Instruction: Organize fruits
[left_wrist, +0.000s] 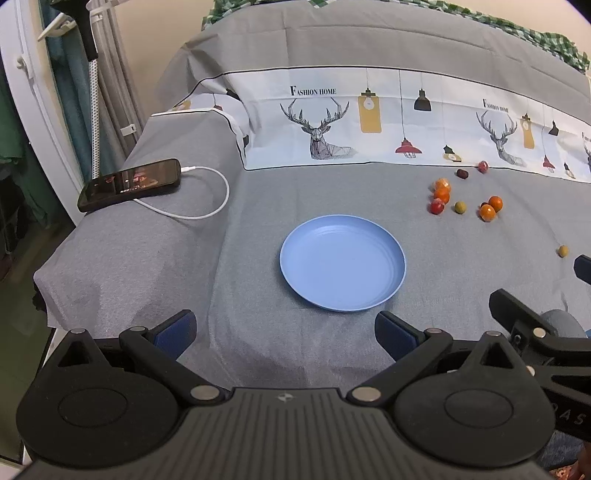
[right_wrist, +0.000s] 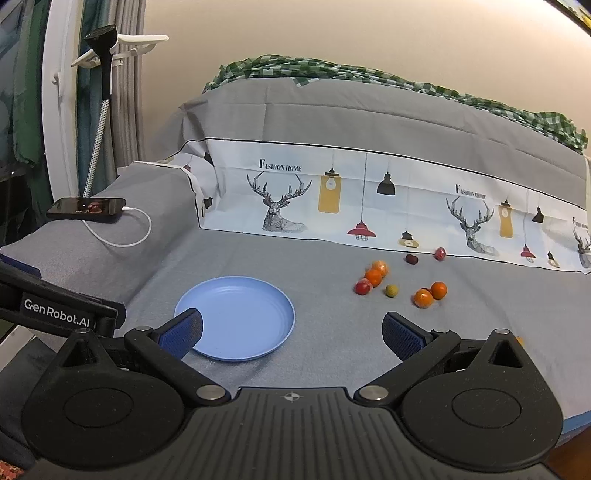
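Judging nothing gathered yet, both the left gripper (left_wrist: 284, 328) and right gripper (right_wrist: 291, 332) stand apart and empty; next, reach the scattered fruits (right_wrist: 373, 277) for the bare blue plate (right_wrist: 258, 343).

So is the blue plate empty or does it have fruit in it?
Empty. The blue plate shows only its bare blue inside; the fruits all lie on the grey cloth beside it.

Grey sheet (left_wrist: 147, 258) covers bed surface, creased. Printed fabric band (left_wrist: 369, 122) across rear: deer heads, hanging lamps, "FASHION HOME" lettering. Green checked cloth (right_wrist: 332, 75) bunched along top edge against beige wall. Black phone (left_wrist: 129, 184) on raised left section, screen lit, white cable (left_wrist: 207, 212) plugged in, looping beside it. Black-headed pole (right_wrist: 101, 92) with dotted shaft upright at far left, near curtain.
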